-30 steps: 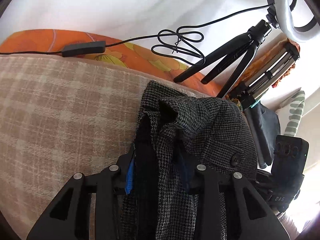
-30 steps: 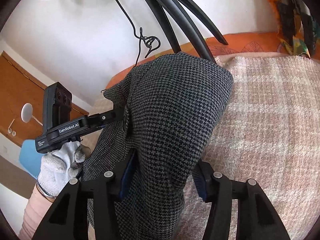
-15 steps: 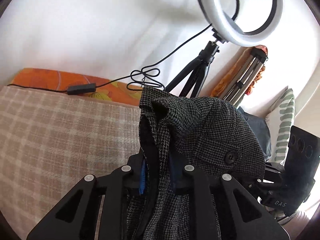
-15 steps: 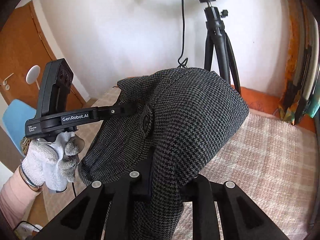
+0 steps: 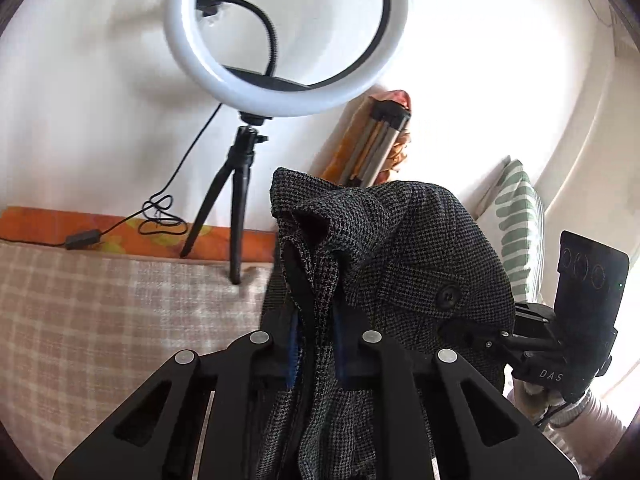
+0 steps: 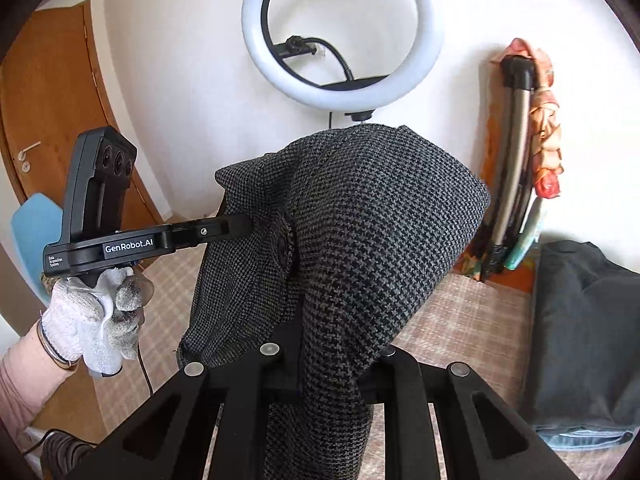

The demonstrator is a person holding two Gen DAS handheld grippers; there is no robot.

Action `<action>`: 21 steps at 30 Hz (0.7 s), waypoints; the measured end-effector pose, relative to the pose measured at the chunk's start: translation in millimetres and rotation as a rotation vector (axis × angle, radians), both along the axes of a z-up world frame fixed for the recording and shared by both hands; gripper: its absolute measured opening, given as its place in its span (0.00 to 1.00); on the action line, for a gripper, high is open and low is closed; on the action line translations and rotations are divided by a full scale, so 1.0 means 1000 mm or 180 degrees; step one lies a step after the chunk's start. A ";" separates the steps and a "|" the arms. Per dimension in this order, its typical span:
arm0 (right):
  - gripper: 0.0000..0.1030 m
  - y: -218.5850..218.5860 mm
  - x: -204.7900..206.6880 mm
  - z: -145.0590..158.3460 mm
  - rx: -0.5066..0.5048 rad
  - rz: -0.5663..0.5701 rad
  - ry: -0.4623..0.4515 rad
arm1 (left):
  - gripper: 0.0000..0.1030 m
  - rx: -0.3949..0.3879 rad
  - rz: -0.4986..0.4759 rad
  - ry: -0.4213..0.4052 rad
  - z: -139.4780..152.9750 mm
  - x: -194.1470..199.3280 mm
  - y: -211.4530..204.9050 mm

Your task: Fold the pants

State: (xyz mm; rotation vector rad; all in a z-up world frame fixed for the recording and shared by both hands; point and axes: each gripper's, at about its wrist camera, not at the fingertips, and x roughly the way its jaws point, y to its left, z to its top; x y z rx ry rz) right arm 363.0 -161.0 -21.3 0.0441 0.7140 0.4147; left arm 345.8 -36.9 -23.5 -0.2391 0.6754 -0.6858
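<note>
Crowding our bed's point(image 5: 100, 312) far edge, ring light point(image 5: 286, 36) behind pants point(image 5: 400, 248) pinched by our left gripper point(image 5: 314, 344) and right gripper point(image 6: 328, 364).

The left gripper point(image 5: 314, 344) pinches a bunched fold of the grey houndstooth pants point(image 5: 384, 256), lifted above the plaid bedcover point(image 5: 100, 308). A black button point(image 5: 448, 295) faces the camera. The right gripper point(image 5: 476, 338) reaches into the cloth's right edge; its jaws are hidden. Behind stands a ring light point(image 5: 288, 36) on its tripod point(image 5: 236, 196).
</note>
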 end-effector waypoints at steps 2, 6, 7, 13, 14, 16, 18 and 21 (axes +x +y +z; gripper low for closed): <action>0.13 -0.020 -0.006 0.006 0.0031 -0.0084 -0.0007 | 0.11 -0.0035 -0.0070 -0.0020 0.004 -0.001 -0.019; 0.13 -0.058 -0.021 0.018 -0.0040 -0.0233 -0.0055 | 0.11 -0.0116 -0.0205 -0.0004 0.006 0.001 -0.059; 0.13 -0.064 -0.027 0.018 -0.0068 -0.0259 -0.0064 | 0.11 -0.0122 -0.0238 -0.0014 0.009 0.000 -0.069; 0.13 -0.112 -0.032 0.037 -0.0236 -0.0393 -0.0147 | 0.11 -0.0241 -0.0372 -0.0047 0.020 0.006 -0.123; 0.13 -0.120 -0.032 0.040 -0.0261 -0.0416 -0.0161 | 0.11 -0.0256 -0.0388 -0.0054 0.021 0.007 -0.131; 0.13 -0.135 -0.032 0.046 -0.0333 -0.0434 -0.0189 | 0.11 -0.0266 -0.0434 -0.0084 0.025 0.008 -0.148; 0.13 -0.150 -0.031 0.052 -0.0430 -0.0439 -0.0225 | 0.11 -0.0274 -0.0468 -0.0130 0.030 0.011 -0.165; 0.13 -0.178 -0.025 0.063 -0.0475 -0.0454 -0.0256 | 0.11 -0.0307 -0.0496 -0.0167 0.035 0.019 -0.187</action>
